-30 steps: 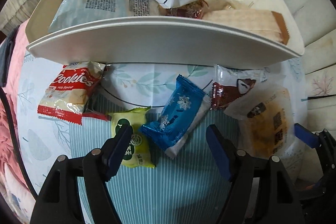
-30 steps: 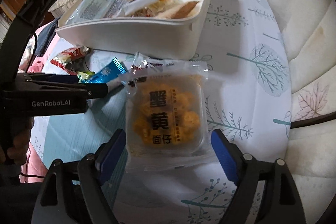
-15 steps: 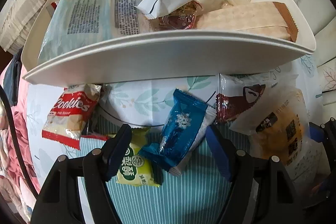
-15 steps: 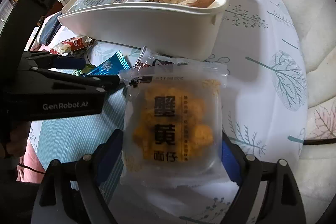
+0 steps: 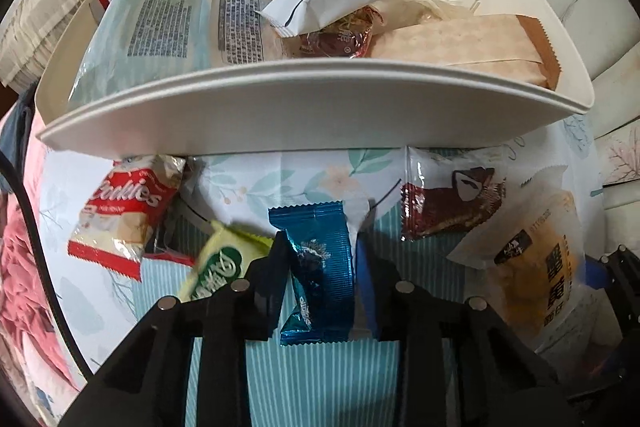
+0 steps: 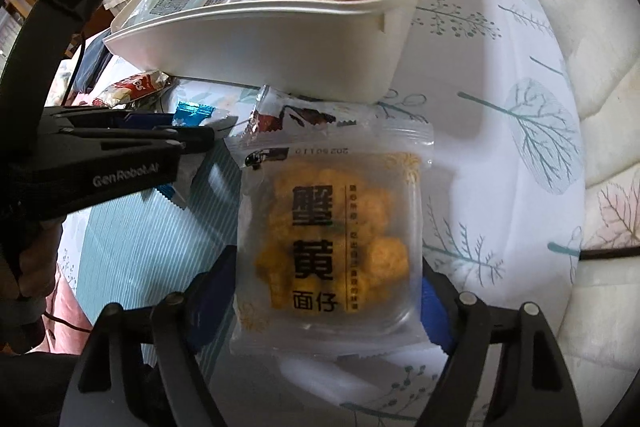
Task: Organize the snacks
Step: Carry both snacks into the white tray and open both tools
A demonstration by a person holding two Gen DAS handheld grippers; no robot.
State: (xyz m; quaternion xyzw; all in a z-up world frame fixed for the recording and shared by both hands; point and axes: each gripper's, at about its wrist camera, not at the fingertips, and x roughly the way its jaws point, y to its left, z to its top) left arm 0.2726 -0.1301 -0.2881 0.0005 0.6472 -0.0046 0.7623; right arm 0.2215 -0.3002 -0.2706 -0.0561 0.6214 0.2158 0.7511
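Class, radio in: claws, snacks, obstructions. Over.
Left claw closing on blue packet. Right claw closing around yellow snack pack. White bin ahead, nothing blocking.

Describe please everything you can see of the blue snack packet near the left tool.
The blue snack packet is a small shiny foil wrapper with crimped ends, a white snowflake print and a white side strip. It stands nearly on edge between the fingers of the left tool, whose jaws are closing and already press its sides. It lies over the striped teal cloth, in front of the white bin, beside a green packet.
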